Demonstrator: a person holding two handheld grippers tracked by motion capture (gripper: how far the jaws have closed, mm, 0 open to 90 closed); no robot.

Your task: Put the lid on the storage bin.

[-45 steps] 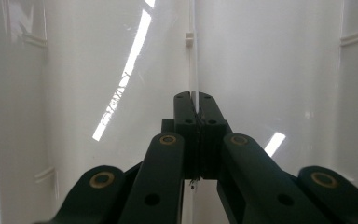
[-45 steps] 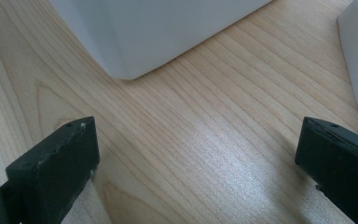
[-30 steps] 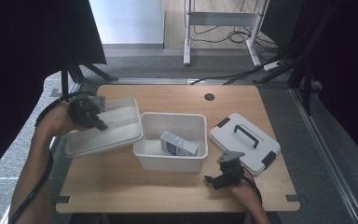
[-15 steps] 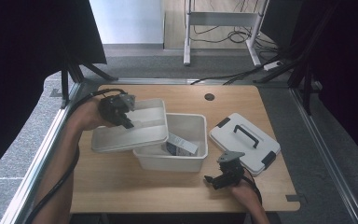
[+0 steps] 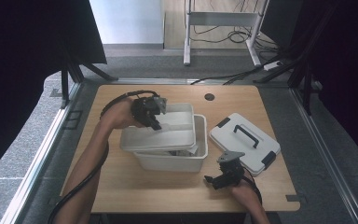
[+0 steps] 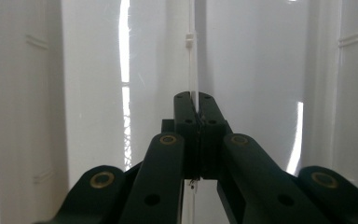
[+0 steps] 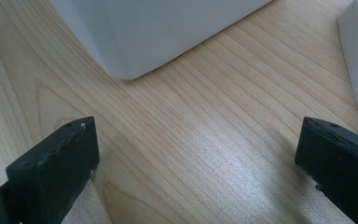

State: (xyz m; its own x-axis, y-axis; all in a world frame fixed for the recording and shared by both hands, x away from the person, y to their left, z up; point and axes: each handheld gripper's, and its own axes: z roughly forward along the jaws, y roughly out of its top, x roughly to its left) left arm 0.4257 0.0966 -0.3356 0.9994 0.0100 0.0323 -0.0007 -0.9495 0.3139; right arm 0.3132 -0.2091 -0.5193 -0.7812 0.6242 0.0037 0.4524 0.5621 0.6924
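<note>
The worktop (image 5: 121, 186) is pale wood with a fine, straight grain and a soft satin sheen. On it stands a white plastic bin (image 5: 170, 161), smooth and faintly glossy. The white tray (image 5: 161, 135) held over it is thin glossy plastic that catches bright streaks of light in the left gripper view. The white lid (image 5: 244, 142) is matt plastic with a dark plastic handle. The left claw (image 6: 192, 105) is matt black plastic with brass-coloured rivets; the right claw (image 7: 196, 154) looks matt black too, slightly scuffed.
</note>
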